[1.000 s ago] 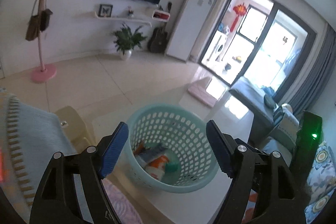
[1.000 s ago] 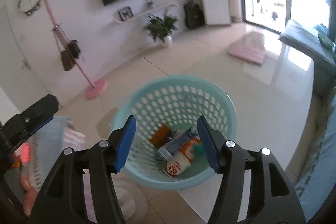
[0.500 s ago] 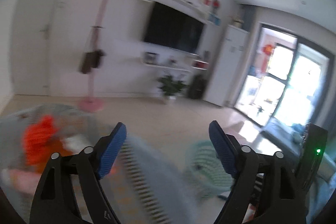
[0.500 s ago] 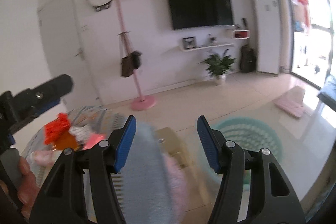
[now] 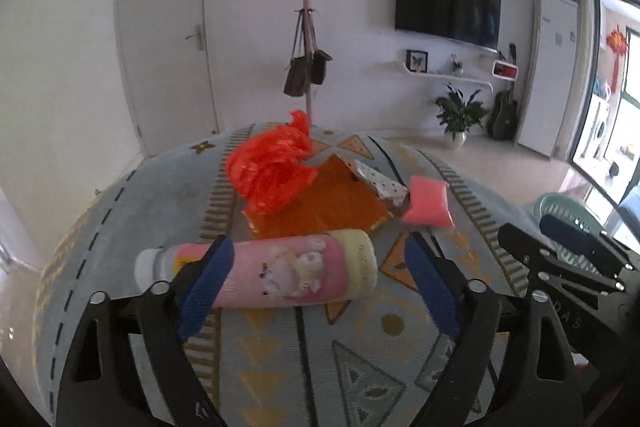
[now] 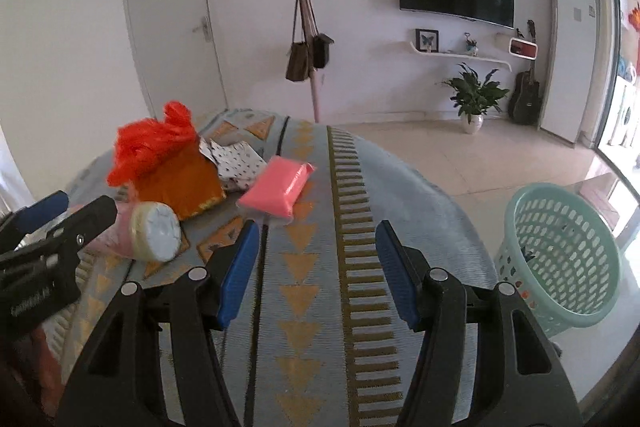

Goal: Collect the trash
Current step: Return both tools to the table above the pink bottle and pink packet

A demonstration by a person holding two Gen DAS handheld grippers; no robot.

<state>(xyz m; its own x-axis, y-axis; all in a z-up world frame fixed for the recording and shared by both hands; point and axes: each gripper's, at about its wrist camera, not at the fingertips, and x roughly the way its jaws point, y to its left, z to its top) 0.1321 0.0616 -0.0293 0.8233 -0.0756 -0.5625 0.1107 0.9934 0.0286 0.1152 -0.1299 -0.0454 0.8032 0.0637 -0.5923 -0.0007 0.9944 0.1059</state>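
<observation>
Trash lies on a table under a patterned cloth (image 5: 120, 219): a pink bottle (image 5: 280, 275) on its side, a crumpled red plastic bag (image 5: 272, 167), an orange wrapper (image 5: 320, 203), dotted paper (image 5: 380, 183) and a pink packet (image 5: 426, 201). My left gripper (image 5: 316, 247) hovers just short of the bottle, which lies crosswise before its fingers. Its jaws are opening and no pad presses on the bottle. My right gripper (image 6: 316, 239) is open over bare cloth, with nothing between its fingers. The pink packet (image 6: 276, 189) lies just beyond its left fingertip. The teal basket (image 6: 560, 251) stands on the floor, right of the table.
The left gripper (image 6: 60, 211) shows at the left edge of the right wrist view. The right gripper (image 5: 560, 239) shows at the right of the left wrist view. Beyond the table are a pink coat stand (image 6: 308, 27) with bags, a door, a wall television and a potted plant (image 6: 474, 99).
Both views have swung from above the teal basket on the floor over to the table and the trash on it. The left jaws stand wider than before.
</observation>
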